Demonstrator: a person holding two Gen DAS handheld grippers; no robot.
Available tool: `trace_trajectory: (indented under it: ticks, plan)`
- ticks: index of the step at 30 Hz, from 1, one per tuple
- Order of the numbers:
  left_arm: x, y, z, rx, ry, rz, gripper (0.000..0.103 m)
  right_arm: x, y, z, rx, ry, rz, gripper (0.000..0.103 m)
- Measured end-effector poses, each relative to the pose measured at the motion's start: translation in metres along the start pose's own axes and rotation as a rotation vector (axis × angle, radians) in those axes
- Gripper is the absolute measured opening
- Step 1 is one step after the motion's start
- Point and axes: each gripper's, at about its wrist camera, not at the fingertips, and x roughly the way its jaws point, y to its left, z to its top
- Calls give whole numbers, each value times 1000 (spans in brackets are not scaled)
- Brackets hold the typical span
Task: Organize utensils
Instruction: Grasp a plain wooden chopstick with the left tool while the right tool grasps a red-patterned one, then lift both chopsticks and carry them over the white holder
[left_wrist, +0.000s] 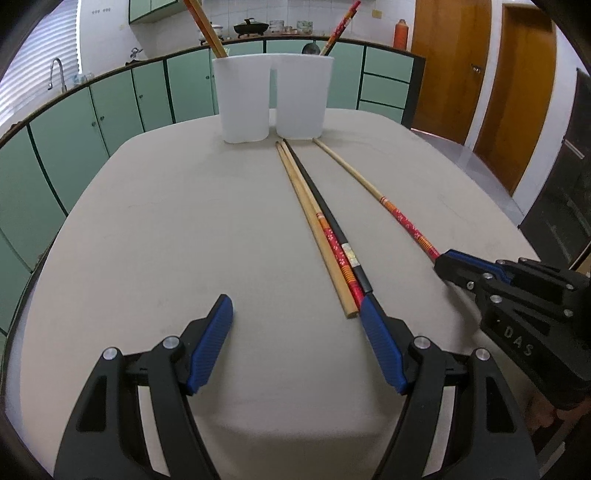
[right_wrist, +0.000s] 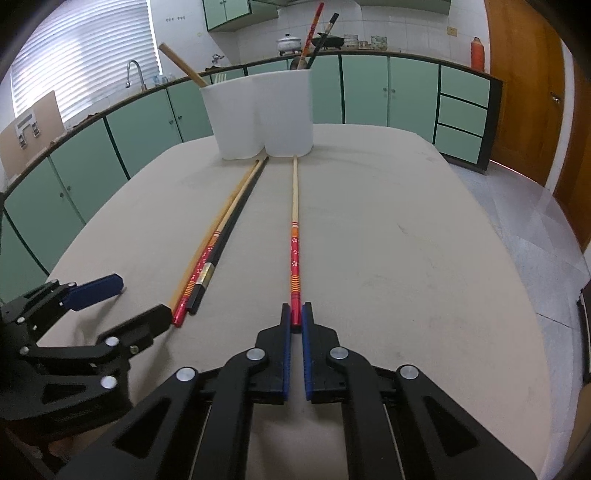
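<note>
Two white holders (left_wrist: 273, 99) stand side by side at the far end of the table, with chopsticks sticking out of them; they also show in the right wrist view (right_wrist: 264, 114). A plain wooden chopstick (left_wrist: 314, 236), a red-patterned one (left_wrist: 338, 251) and a black one (left_wrist: 325, 214) lie bunched together. A single red-patterned chopstick (right_wrist: 294, 236) lies apart to their right. My right gripper (right_wrist: 295, 317) is shut on its near end; it also shows in the left wrist view (left_wrist: 448, 264). My left gripper (left_wrist: 295, 314) is open, its right finger beside the bunch's near ends.
The beige table (left_wrist: 166, 229) has rounded edges. Green cabinets (left_wrist: 110, 122) with a counter, sink and pots run behind it. Wooden doors (left_wrist: 517, 92) stand at the right.
</note>
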Motion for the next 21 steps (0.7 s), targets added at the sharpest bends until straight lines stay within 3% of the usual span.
trace_trajectory:
  ticks: [15,21]
  plan:
    - [3,8,2,-31,4,45,68,2,2,-1,-6,1,11,6]
    - [5,5,4,-27,-11,28,36,4,3,0,0,4,12,6]
